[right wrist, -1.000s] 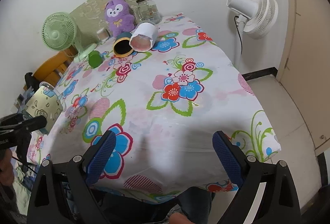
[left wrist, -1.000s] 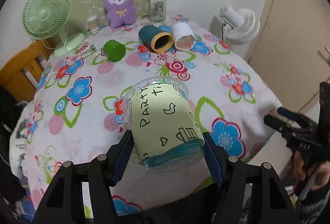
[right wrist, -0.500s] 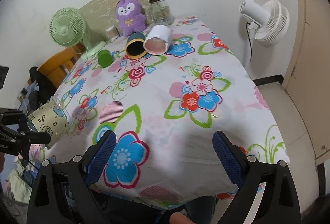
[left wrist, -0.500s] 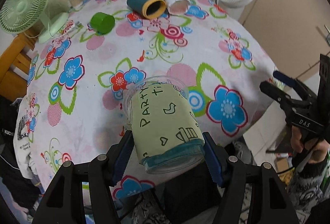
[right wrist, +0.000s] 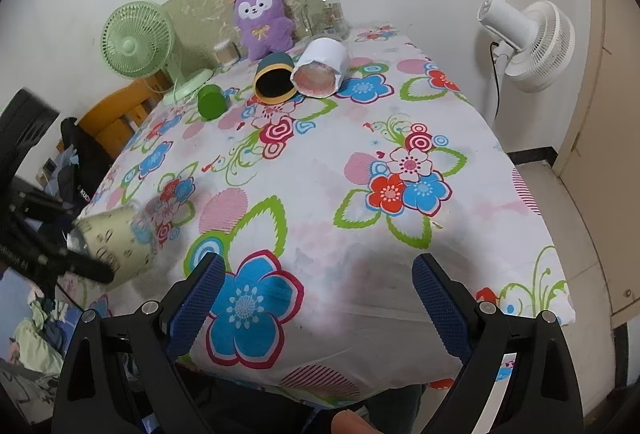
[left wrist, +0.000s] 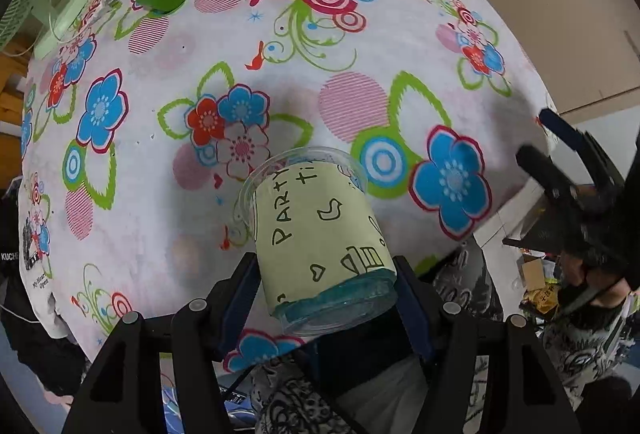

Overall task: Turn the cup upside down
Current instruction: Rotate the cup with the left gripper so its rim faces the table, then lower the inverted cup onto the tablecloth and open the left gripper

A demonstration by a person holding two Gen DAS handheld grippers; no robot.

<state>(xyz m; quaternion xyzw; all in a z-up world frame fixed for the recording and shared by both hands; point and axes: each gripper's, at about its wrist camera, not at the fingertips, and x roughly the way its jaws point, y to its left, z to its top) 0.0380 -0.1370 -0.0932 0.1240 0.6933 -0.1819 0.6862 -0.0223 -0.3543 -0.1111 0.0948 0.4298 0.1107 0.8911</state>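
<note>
While the left gripper (left wrist: 326,298) sits at the bottom centre of its own view, its blue pads are clamped on the base end of the cup (left wrist: 320,234), a clear cup w/ a pale green "PARTY" sleeve. Cup is tilted, rim pointing away from the camera and down toward the floral tablecloth (left wrist: 360,82); whether the rim touches the cloth can't be told. In the right wrist view the same cup (right wrist: 120,242) shows at lower left, blurred, over the table's near-left edge, w/ the left gripper's dark fingers across it.

Right gripper (right wrist: 316,298) is at bottom centre of its view, fingers wide apart, nothing btwn them, held above the table's near edge.

Upper part of the right view: teal cup (right wrist: 274,80) and white cup (right wrist: 320,72) lying on their sides, touching; green cup (right wrist: 211,102) to their left.
</note>
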